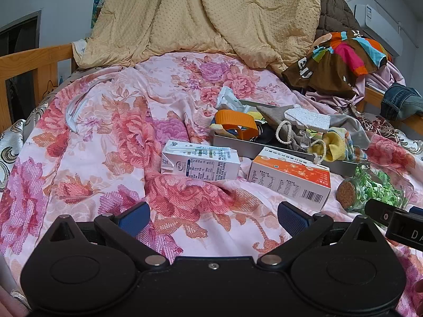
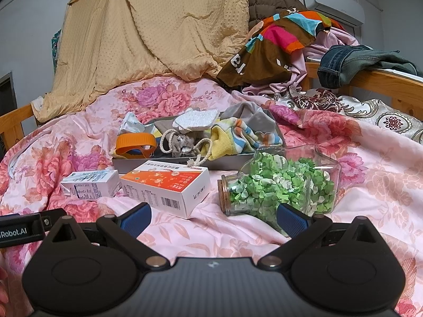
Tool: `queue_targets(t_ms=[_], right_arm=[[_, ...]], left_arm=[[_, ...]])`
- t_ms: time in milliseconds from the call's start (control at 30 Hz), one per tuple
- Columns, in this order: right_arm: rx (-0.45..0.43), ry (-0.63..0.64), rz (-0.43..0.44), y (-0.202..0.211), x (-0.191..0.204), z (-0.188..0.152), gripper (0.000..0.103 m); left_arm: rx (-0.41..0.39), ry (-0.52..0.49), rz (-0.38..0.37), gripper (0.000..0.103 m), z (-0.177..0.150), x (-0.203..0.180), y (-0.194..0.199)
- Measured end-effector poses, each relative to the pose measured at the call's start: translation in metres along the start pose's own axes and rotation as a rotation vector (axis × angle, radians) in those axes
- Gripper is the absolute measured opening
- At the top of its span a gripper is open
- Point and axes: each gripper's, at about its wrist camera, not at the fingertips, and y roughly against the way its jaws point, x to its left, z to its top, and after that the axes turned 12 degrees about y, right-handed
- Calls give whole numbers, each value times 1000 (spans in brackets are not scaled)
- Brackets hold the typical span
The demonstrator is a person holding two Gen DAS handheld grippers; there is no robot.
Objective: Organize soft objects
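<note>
Grippers, left (image 1: 213,218) and right (image 2: 214,218): you hold both spread wide, empty, above the bedspread (image 1: 105,145); tray (image 2: 158,164) of socks (image 2: 232,134) lies ahead.

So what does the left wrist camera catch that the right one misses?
Only the left wrist view shows the grey doorway at far left. Only the right wrist view shows the whole jar of green bits and more of the jeans. Both show the grey tray of soft things, the milk carton and the orange-and-white box.
</note>
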Motion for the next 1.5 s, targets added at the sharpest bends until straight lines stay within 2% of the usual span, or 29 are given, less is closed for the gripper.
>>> queue_targets(t_ms=[1167,1500], right_arm=[[6,-2,1,-1,-1,1,103],[15,2,3,-1,-2,0,103]], left_arm=[[1,1,10,102,0,2,0],[67,-9,39,102,3,-2,-2]])
